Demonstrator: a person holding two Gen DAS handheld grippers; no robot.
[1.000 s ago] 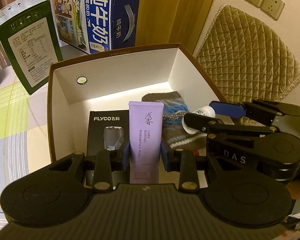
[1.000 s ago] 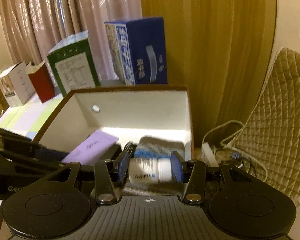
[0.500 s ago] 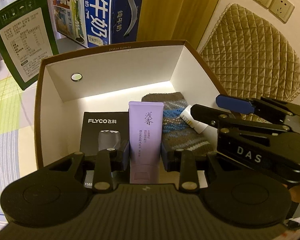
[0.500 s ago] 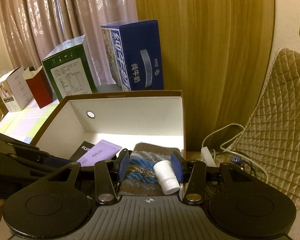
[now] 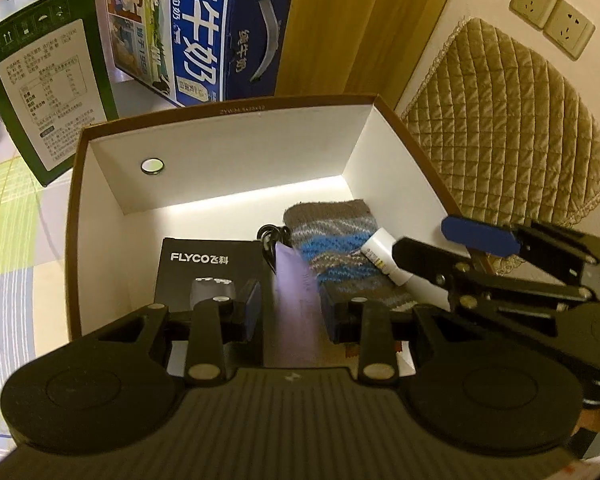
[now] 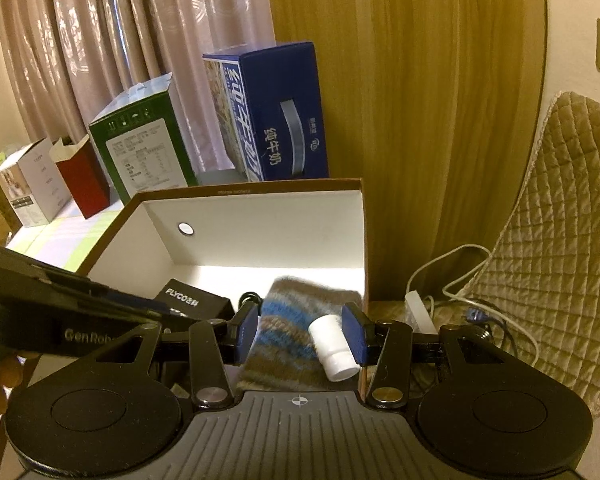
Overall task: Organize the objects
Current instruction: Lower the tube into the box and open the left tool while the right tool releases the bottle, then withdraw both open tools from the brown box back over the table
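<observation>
Tube (image 5: 296,292) slips between left gripper (image 5: 290,312)'s opening jaws; right gripper (image 6: 300,336) spread.

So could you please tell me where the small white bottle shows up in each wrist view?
Left wrist: white bottle, right of centre, lying on the striped knitted sock in the box.
Right wrist: lower centre, against the right finger pad.
Shared landmark: the round silver disc on the box's back wall.

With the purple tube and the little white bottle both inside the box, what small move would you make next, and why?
Probably let the left gripper finish opening, then lift it out. Its jaws are opening, and the blurred purple tube between them seems to be slipping free beside the FLYCO box. The white bottle already lies loose on the knitted pouch in the open box.
</observation>
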